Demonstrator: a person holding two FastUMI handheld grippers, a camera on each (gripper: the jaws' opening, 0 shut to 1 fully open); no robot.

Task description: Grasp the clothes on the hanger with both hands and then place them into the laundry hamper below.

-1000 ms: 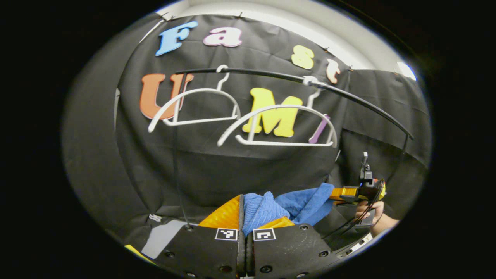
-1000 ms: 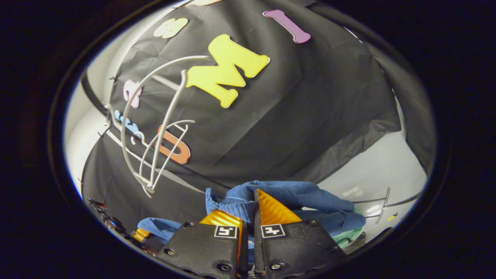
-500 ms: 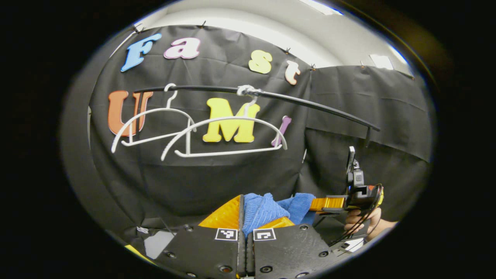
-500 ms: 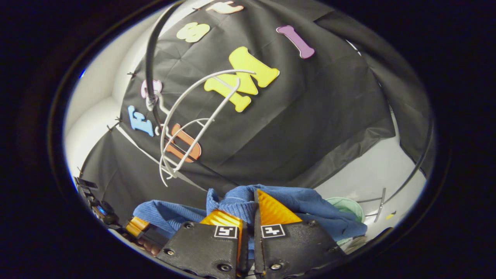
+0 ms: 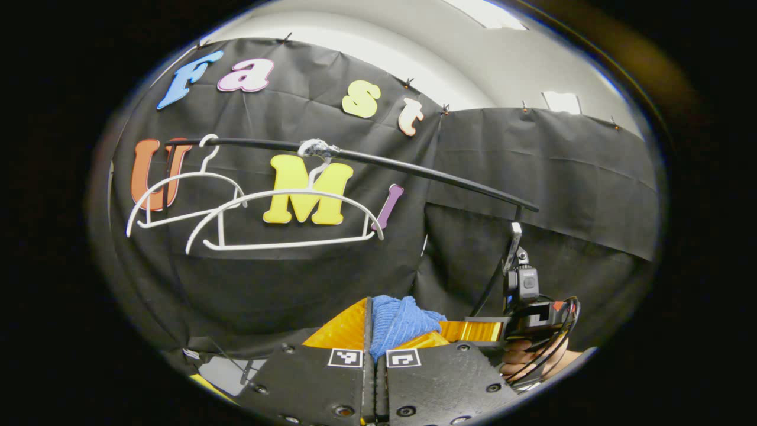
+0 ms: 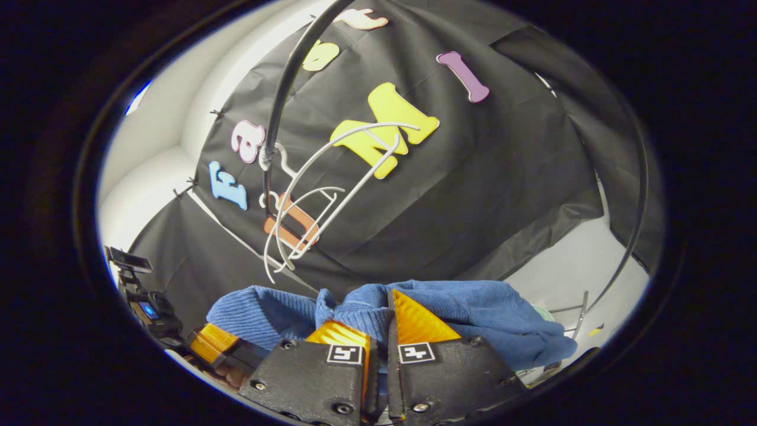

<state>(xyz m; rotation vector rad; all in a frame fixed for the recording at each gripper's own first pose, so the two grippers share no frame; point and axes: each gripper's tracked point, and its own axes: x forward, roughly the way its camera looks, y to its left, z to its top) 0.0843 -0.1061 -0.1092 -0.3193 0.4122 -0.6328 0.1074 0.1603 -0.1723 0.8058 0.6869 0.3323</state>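
Note:
A blue knitted garment (image 5: 397, 321) is pinched between the fingers of my left gripper (image 5: 375, 331), which is shut on it. In the right gripper view the same blue garment (image 6: 473, 310) drapes over my right gripper (image 6: 381, 328), also shut on it. The right gripper (image 5: 473, 330) and the hand holding it appear close at the lower right of the left gripper view; the left gripper (image 6: 216, 343) sits at lower left of the right gripper view. Two bare white hangers (image 5: 284, 222) hang on a black rail (image 5: 414, 168).
The rail's black frame (image 6: 636, 195) curves down the right side of the right gripper view. A pale green rim (image 6: 541, 310), mostly hidden by the garment, peeks out low right, over light floor (image 6: 568, 266). Black cloth walls stand behind.
Both grippers have drawn closer together with the garment bunched between them. The hangers and rail have shifted left in the left gripper view; the garment now hides most of the green rim.

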